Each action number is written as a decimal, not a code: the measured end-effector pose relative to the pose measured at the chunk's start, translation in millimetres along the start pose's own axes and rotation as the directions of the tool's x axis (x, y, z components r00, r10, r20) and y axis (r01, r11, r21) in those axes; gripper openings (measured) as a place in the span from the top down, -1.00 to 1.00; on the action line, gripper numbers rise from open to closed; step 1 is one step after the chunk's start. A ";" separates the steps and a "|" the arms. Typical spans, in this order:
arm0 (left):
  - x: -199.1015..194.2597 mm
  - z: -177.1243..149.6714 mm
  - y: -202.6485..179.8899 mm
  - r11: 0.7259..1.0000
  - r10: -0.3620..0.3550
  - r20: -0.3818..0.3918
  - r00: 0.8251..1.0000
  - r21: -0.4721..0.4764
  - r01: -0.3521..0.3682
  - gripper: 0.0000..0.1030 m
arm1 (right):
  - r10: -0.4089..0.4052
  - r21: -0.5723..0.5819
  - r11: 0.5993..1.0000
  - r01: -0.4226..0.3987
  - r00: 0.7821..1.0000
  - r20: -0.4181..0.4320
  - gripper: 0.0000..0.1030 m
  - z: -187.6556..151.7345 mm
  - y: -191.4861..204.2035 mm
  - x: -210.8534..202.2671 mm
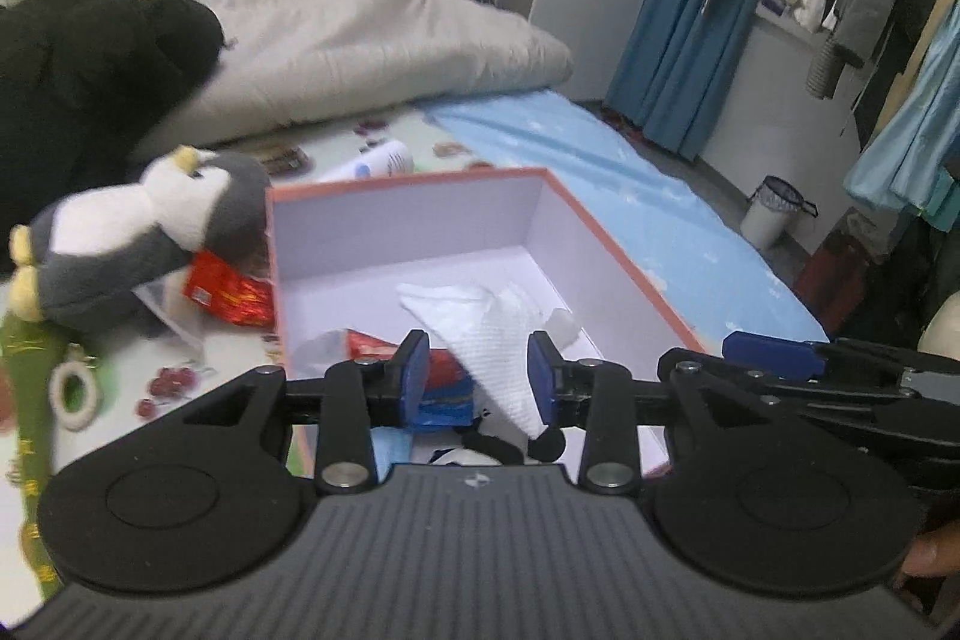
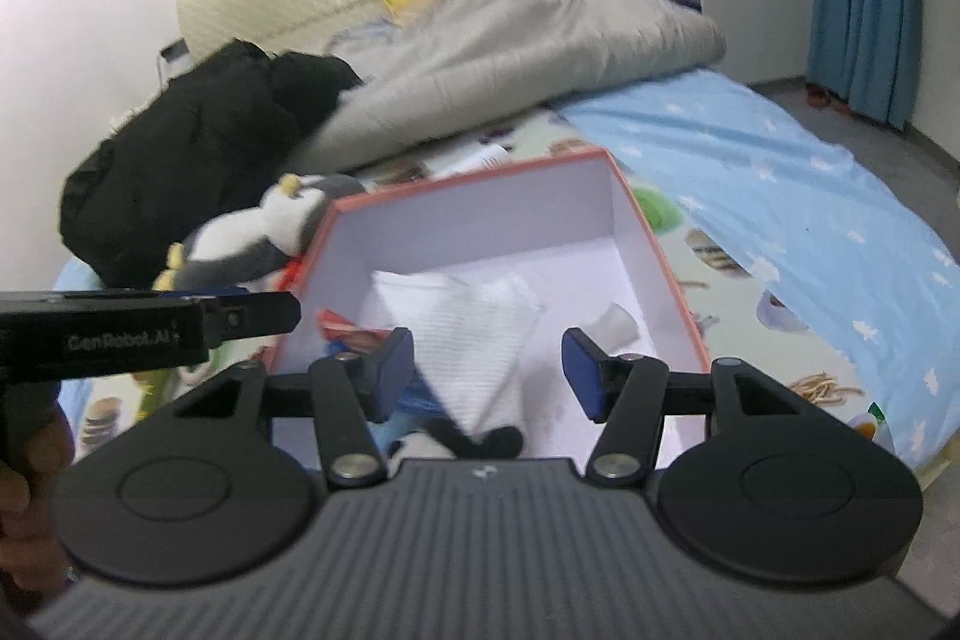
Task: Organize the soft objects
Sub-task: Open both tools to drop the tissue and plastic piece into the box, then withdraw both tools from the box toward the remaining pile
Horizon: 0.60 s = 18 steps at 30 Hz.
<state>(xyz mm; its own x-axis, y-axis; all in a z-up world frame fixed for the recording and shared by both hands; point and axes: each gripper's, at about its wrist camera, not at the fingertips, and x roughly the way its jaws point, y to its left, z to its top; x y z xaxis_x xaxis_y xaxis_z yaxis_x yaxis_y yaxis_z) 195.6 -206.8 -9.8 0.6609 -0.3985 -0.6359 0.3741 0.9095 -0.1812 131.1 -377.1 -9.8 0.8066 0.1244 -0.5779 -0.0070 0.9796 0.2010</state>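
Penguin plush (image 1: pixel 150 232): lay on its side on the bed (image 1: pixel 600 160), just beside the left outer wall of the open box (image 1: pixel 630 274), not yet inside.

Already in the box: white cloth (image 1: pixel 492 340), spread across the floor; red packet (image 1: pixel 372 343) near the left wall; something black and white at the near wall, mostly hidden, perhaps another plush.

Left tool (image 1: pixel 480 376): hovered over the near edge of the box, jaws apart, gripping nothing; cloth showed between the pads only because it lay lower down. Right tool (image 2: pixel 489 370): just beside, same pose, jaws wider, also empty.

Probable step in hand: fetching the penguin. To do it well: swing 1 tool out over the left wall, come down on the plump grey body rather than a foot or the beak, close firmly since plush squashes, lift clear of the rim before crossing, set down on the bare far end of the box. Red wrapper (image 1: pixel 228 292) beneath the penguin: best left behind.
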 end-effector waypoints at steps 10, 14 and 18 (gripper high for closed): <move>-99.5 -37.5 22.2 0.999 0.048 0.079 0.996 -0.009 -0.047 0.01 | 0.056 -0.061 0.997 -0.052 0.997 0.062 -0.12 -19.6 57.9 -55.7; -134.2 -62.5 33.8 0.997 0.070 0.089 0.994 -0.013 -0.069 0.01 | 0.082 -0.085 0.994 -0.076 0.994 0.073 -0.12 -36.8 79.9 -77.0; -164.6 -88.4 47.0 0.996 0.087 0.098 0.991 -0.041 -0.083 0.01 | 0.111 -0.100 0.990 -0.104 0.991 0.076 -0.12 -55.6 99.1 -91.3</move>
<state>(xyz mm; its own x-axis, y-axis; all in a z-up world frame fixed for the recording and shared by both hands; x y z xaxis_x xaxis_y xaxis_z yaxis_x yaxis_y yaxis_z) 46.8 -88.0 20.0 0.7512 -0.3278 -0.5730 0.2907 0.9436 -0.1587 24.0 -282.6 18.9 0.8433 0.2204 -0.4902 -0.1497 0.9723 0.1796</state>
